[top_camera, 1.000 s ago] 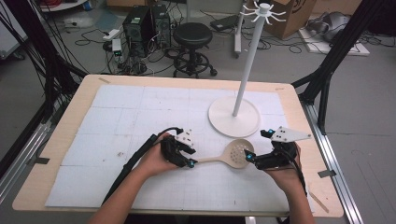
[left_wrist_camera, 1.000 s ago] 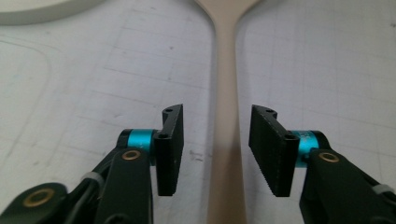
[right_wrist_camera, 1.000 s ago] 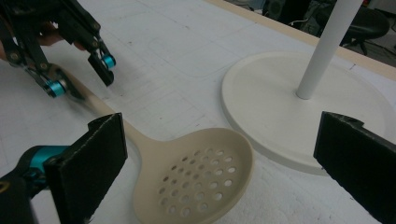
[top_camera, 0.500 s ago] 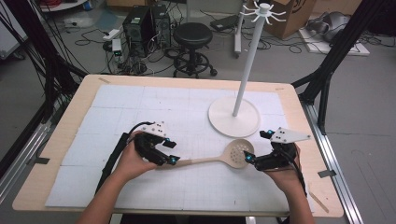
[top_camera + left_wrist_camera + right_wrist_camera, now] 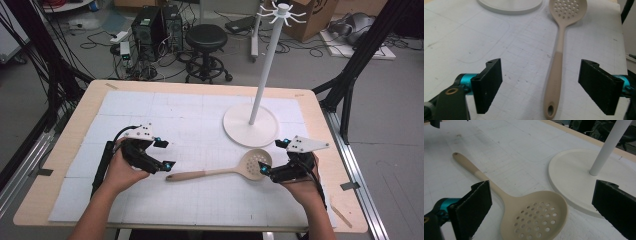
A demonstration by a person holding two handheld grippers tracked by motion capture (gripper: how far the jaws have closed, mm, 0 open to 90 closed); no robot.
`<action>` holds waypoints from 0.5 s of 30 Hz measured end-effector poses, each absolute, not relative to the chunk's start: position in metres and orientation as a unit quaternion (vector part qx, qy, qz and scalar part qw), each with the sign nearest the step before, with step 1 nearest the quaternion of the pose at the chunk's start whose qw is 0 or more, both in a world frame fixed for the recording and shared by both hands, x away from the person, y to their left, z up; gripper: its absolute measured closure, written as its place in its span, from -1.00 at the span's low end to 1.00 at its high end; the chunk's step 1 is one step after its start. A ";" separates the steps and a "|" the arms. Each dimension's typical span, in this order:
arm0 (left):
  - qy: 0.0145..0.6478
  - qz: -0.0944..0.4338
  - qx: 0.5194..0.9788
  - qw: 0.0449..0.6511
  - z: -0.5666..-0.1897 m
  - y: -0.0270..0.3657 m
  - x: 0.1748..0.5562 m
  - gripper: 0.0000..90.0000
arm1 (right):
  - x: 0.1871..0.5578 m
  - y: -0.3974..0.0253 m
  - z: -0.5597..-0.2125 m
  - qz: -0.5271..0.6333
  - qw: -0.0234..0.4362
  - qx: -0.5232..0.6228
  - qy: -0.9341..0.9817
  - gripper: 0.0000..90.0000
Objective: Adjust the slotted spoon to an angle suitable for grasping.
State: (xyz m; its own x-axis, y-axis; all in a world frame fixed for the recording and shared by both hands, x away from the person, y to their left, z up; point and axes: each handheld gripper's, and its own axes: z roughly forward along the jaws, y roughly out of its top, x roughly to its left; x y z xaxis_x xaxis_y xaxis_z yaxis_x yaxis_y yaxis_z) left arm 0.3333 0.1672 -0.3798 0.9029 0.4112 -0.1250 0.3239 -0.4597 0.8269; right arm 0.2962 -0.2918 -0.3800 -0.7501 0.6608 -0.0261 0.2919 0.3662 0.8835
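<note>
A beige slotted spoon (image 5: 220, 173) lies flat on the white mat, bowl to the right, handle to the left. My left gripper (image 5: 164, 154) is open just left of the handle's end. In the left gripper view the spoon (image 5: 559, 57) runs away from me and its holed end lies between the wide-apart jaws of the left gripper (image 5: 541, 90). My right gripper (image 5: 271, 157) is open at the bowl's right side. In the right gripper view the spoon (image 5: 534, 217) has its bowl between the spread jaws of the right gripper (image 5: 544, 207), touching neither.
A white hook stand (image 5: 250, 125) with a tall pole rises just behind the spoon's bowl; its round base (image 5: 579, 177) lies close to my right gripper. The mat covers a wooden table (image 5: 330, 125). A stool (image 5: 206, 37) and computers stand on the floor beyond.
My left gripper has drawn back to the left, off the spoon's handle, which now lies uncovered. The right gripper and the spoon's bowl have stayed in place.
</note>
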 end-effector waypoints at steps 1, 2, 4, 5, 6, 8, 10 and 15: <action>0.217 0.048 0.852 0.474 -0.380 0.168 0.334 -0.63 | 0.297 -0.292 -0.380 0.480 0.193 0.296 0.803 -0.96; 0.217 0.049 0.852 0.475 -0.380 0.170 0.334 -0.64 | 0.297 -0.292 -0.380 0.480 0.192 0.296 0.803 -0.97; 0.219 0.050 0.849 0.479 -0.380 0.172 0.334 -0.66 | 0.297 -0.292 -0.380 0.479 0.190 0.297 0.804 -0.97; 0.219 0.050 0.849 0.479 -0.380 0.172 0.334 -0.68 | 0.298 -0.292 -0.380 0.478 0.191 0.297 0.804 -0.96; 0.223 0.054 0.845 0.483 -0.379 0.175 0.335 -0.69 | 0.298 -0.292 -0.380 0.478 0.189 0.298 0.804 -0.97; 0.229 0.057 0.841 0.486 -0.379 0.178 0.336 -0.73 | 0.299 -0.291 -0.381 0.478 0.188 0.297 0.805 -0.97; 0.235 0.062 0.836 0.491 -0.379 0.181 0.337 -0.80 | 0.299 -0.290 -0.381 0.475 0.188 0.297 0.807 -0.97; 0.241 0.072 0.832 0.494 -0.378 0.186 0.338 -0.90 | 0.299 -0.288 -0.381 0.472 0.188 0.294 0.809 -0.96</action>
